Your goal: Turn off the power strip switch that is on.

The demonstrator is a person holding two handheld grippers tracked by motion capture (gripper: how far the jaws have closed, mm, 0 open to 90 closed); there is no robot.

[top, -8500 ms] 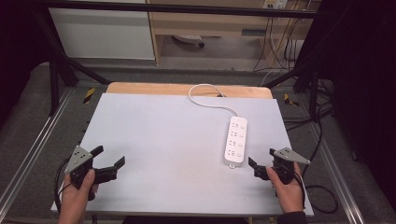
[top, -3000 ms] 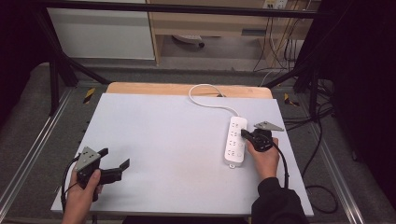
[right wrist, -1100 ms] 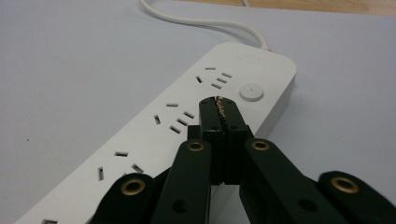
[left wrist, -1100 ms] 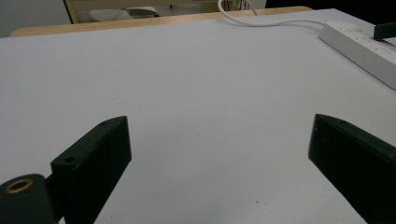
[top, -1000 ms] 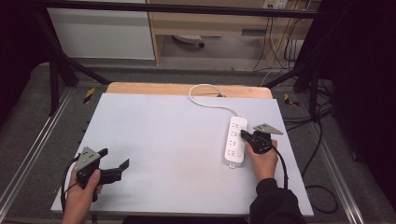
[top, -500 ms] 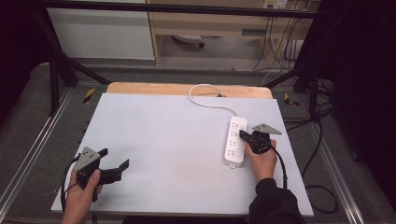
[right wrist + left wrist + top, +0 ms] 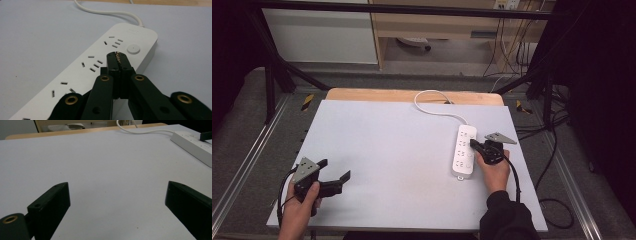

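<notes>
My right gripper (image 7: 473, 145) rests over the long white plastic power strip (image 7: 464, 150), which lies on the right part of the pale grey table top (image 7: 397, 145), its length running away from me. In the right gripper view the two black jaws are pressed together with nothing between them, and their tips (image 7: 117, 60) hover right at the strip's top face (image 7: 100, 65), just short of the round white button (image 7: 133, 49) near its far end. Whether the tips actually touch the plastic I cannot tell. Groups of slot-shaped socket openings run along the strip's face. There is faint embossed lettering at the far end by the cord, too small and pale to read; I see no other label or brand.

The strip's white cord (image 7: 432, 102) leaves its far end and curls toward the wooden edge (image 7: 412, 95) at the back of the table.

My left gripper (image 7: 332, 176) sits near the front left corner of the table, well apart from the strip. In the left gripper view its black jaws stand wide apart over bare table surface (image 7: 112, 170), with nothing between them, and the strip (image 7: 192, 143) shows far off at the upper right.
</notes>
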